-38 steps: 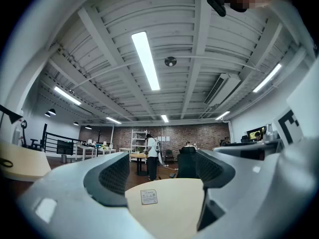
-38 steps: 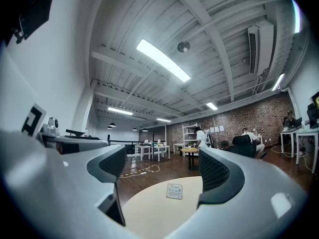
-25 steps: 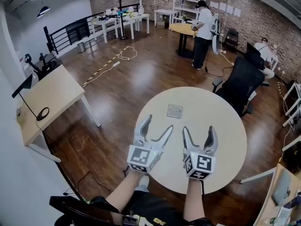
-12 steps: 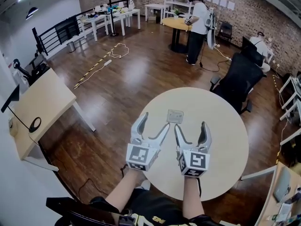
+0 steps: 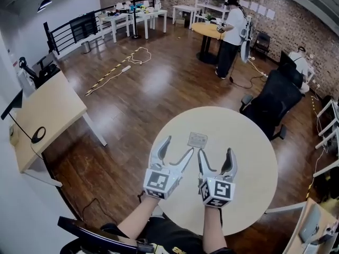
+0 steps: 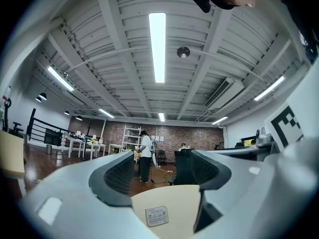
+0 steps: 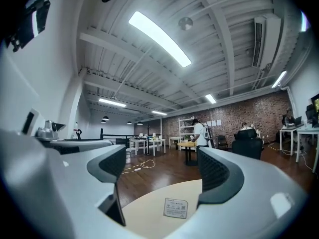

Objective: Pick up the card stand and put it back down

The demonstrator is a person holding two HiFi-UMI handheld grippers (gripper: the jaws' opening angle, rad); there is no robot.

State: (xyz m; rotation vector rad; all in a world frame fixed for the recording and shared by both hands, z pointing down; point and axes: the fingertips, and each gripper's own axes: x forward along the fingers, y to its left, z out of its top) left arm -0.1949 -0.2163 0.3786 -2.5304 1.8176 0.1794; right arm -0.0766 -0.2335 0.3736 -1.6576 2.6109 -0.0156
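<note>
A small clear card stand [image 5: 197,139] with a printed card stands on the round beige table [image 5: 249,157], just beyond both grippers. It also shows low in the left gripper view as the card stand [image 6: 156,216], and in the right gripper view as the card stand [image 7: 176,207]. My left gripper [image 5: 178,147] sits near and left of it; its jaws are wide but closing slightly, with nothing between them. Beside it, my right gripper [image 5: 216,155] stands open and empty, its left fingertip close below the stand. Neither gripper touches the stand.
A black office chair [image 5: 275,97] stands at the table's far right edge. A long beige desk [image 5: 45,115] is off to the left. A person [image 5: 230,33] stands at a far round table, and a cable [image 5: 132,60] lies on the wooden floor.
Both grippers have moved forward toward the card stand, and the right one has shifted left, closer to the left gripper. The stand has not moved.
</note>
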